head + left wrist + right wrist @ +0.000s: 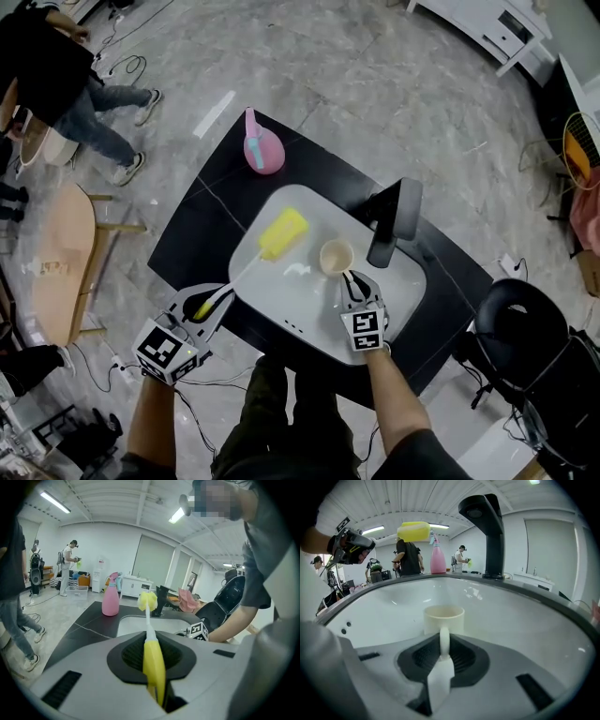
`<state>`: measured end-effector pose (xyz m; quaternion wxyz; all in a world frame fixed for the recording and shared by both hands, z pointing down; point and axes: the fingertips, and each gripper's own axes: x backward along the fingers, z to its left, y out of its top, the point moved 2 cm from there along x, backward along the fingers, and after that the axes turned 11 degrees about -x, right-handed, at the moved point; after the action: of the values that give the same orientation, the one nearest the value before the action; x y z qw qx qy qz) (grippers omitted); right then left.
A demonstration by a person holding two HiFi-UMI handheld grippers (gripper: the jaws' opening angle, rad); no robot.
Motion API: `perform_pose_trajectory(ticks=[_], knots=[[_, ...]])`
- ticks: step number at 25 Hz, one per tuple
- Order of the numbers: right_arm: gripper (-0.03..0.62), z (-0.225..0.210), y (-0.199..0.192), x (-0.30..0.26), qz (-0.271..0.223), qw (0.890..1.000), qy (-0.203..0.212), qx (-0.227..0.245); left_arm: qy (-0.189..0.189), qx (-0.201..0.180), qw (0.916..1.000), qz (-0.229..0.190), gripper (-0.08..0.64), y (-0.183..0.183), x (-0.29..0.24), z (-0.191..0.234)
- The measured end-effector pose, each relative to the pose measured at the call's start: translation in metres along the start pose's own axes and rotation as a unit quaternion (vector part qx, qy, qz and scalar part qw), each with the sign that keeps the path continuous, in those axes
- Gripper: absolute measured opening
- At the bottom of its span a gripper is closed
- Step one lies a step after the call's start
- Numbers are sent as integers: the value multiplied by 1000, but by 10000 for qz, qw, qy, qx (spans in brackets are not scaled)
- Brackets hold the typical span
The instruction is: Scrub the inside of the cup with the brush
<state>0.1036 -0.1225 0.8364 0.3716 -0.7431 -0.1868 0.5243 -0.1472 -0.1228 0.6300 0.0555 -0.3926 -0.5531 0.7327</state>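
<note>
A: White sink [309, 319] on black table [187, 234], cup [336, 255] in it. Any scrubbing yet?

B: nope imo. right gripper [350, 277] fingers clamped on cup handle, left gripper [214, 302] fingers clamped on brush [282, 232]. Brush head's near cup, not inside. Whole scrub still left.

Nothing legible but square markers [161, 351] on the left hand-held gripper [217, 298] and the right hand-held gripper [349, 278].

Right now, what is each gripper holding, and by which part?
The left gripper grips the brush by its yellow handle end; the right gripper grips the cup by its side handle.
</note>
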Motion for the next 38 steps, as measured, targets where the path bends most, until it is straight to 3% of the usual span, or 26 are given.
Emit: perform_pose_trajectory(ticks=[8, 15, 23, 28, 35, 38], knots=[[78, 3, -12, -1, 409, 9988, 207, -151, 69, 1, 10000, -10, 31, 1, 8, -3], [163, 10, -21, 0, 914, 9950, 398, -46, 78, -50, 9999, -59, 31, 5, 12, -6], [163, 12, -1, 25, 873, 9958, 285, 27, 119, -66, 9998, -142, 31, 20, 28, -12], [163, 11, 17, 38, 690, 9974, 196, 109, 152, -109, 9996, -223, 31, 24, 33, -11], [160, 21, 86, 104, -159, 9998, 80, 28, 151, -200, 9990, -364, 31, 54, 58, -22], [93, 21, 125, 141, -683, 9976, -52, 79, 186, -254, 9984, -465, 31, 70, 71, -26]])
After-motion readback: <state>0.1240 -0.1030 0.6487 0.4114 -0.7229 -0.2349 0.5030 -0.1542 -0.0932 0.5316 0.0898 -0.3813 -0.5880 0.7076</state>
